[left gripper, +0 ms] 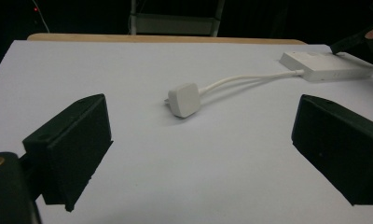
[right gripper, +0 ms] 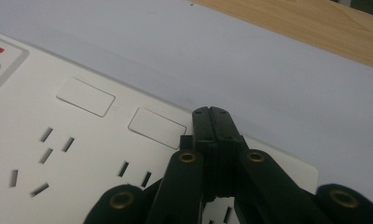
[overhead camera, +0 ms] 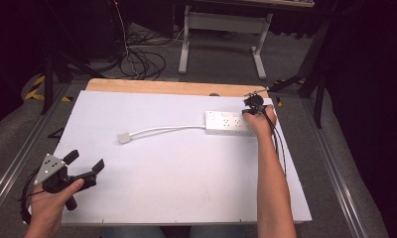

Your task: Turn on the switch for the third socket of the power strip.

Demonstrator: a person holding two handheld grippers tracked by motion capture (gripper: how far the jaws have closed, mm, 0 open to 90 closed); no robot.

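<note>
Closed right gripper (right gripper: 210, 116) rests atop power strip (right gripper: 82, 140)

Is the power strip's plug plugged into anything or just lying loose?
Loose. The white plug lies on the white table at the end of its cord, well away from the power strip, connected to nothing.

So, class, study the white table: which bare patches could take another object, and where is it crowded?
Free: the wide stretch between the left gripper and the person's right forearm, below the cable; also the far-left area beyond the plug, up to the wooden edge. Crowded: the far-right corner, where the shut right gripper rests on the power strip.
</note>
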